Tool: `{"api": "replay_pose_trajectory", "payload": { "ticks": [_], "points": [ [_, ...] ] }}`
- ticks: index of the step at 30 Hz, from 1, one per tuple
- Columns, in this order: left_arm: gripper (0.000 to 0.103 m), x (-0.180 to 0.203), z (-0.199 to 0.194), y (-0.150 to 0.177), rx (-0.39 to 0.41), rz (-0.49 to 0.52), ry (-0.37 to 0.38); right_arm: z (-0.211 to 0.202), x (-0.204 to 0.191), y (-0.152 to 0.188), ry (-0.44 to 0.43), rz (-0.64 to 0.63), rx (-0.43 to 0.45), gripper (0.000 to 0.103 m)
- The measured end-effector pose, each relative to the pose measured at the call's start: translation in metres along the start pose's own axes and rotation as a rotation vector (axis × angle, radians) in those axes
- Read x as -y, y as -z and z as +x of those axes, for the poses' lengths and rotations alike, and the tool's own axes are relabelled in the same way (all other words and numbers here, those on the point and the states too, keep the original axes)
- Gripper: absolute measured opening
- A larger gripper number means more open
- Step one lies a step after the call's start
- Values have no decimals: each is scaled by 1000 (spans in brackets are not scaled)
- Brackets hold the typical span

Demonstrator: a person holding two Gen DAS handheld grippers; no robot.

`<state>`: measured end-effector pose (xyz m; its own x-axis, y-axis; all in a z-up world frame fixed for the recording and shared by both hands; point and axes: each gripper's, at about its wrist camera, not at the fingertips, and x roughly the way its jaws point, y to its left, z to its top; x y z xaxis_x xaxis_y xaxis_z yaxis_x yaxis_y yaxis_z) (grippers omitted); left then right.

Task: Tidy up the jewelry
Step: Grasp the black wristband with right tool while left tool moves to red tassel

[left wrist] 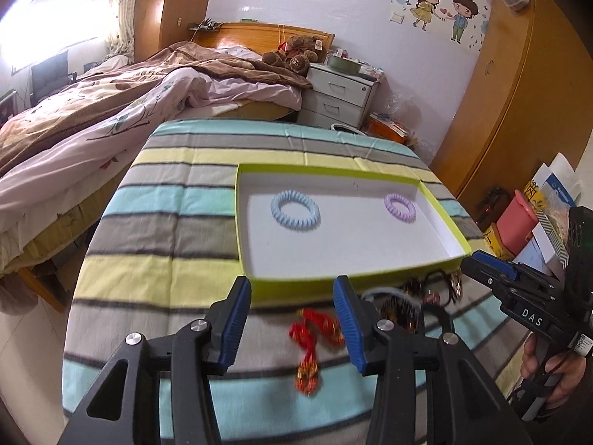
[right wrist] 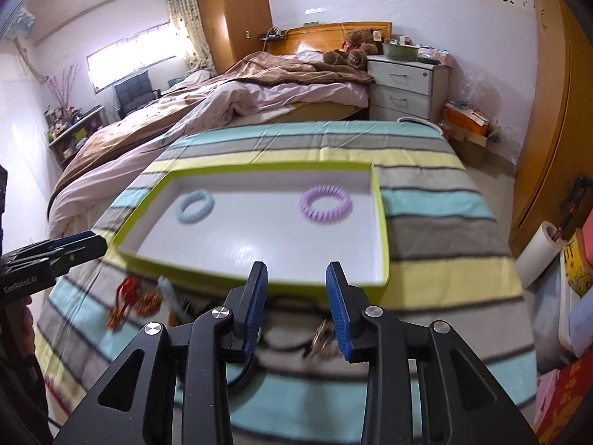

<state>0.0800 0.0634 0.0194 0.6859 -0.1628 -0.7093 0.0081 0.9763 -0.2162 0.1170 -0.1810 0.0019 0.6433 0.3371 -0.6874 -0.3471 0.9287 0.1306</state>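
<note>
A shallow box with a lime-green rim (left wrist: 255, 289) (right wrist: 383, 218) and white floor lies on the striped cloth. Inside it rest a pale blue spiral hair tie (left wrist: 295, 210) (right wrist: 195, 205) and a lilac one (left wrist: 400, 208) (right wrist: 326, 202). In front of the box lie a red tasselled ornament (left wrist: 315, 337) (right wrist: 126, 296) and a blurred pile of dark and metallic jewelry (left wrist: 418, 296) (right wrist: 322, 333). My left gripper (left wrist: 292, 289) stands open above the near rim, nothing between its fingers. My right gripper (right wrist: 296, 274) is open too and holds nothing, over the box's near edge.
The striped cloth (left wrist: 166, 222) covers a table beside an unmade bed (left wrist: 111, 111). A white drawer unit (left wrist: 337, 96) stands behind. A wooden wardrobe (left wrist: 500, 92) and boxes and bags (left wrist: 526, 222) crowd the right side. A hand (left wrist: 552, 371) holds the right gripper.
</note>
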Motion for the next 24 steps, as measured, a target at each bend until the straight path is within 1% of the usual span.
{"api": "replay_pose_trajectory", "payload": {
  "ticks": [4,7,10,12,16,21,24],
  "points": [
    [46,-7,-6,14,4,-37,31,-2,-1,13,-13,17,-19,34],
    [46,-10,-9,22,1,-39,19,-3,-3,22,-44,37,-33,34],
    [46,-14,-12,30,-10,-49,27,-1,-4,28,-83,57,-55,34],
    [47,-17,-13,35,-13,-53,21,5,-9,32,-79,59,-83,34],
    [47,-19,-15,42,-23,-49,36,10,-20,38,-85,47,-102,34],
    [47,-20,-16,50,-40,-56,44,15,-31,43,-38,16,-133,34],
    [47,-23,-17,54,-43,-73,57,16,-31,45,-12,10,-137,34]
  ]
}}
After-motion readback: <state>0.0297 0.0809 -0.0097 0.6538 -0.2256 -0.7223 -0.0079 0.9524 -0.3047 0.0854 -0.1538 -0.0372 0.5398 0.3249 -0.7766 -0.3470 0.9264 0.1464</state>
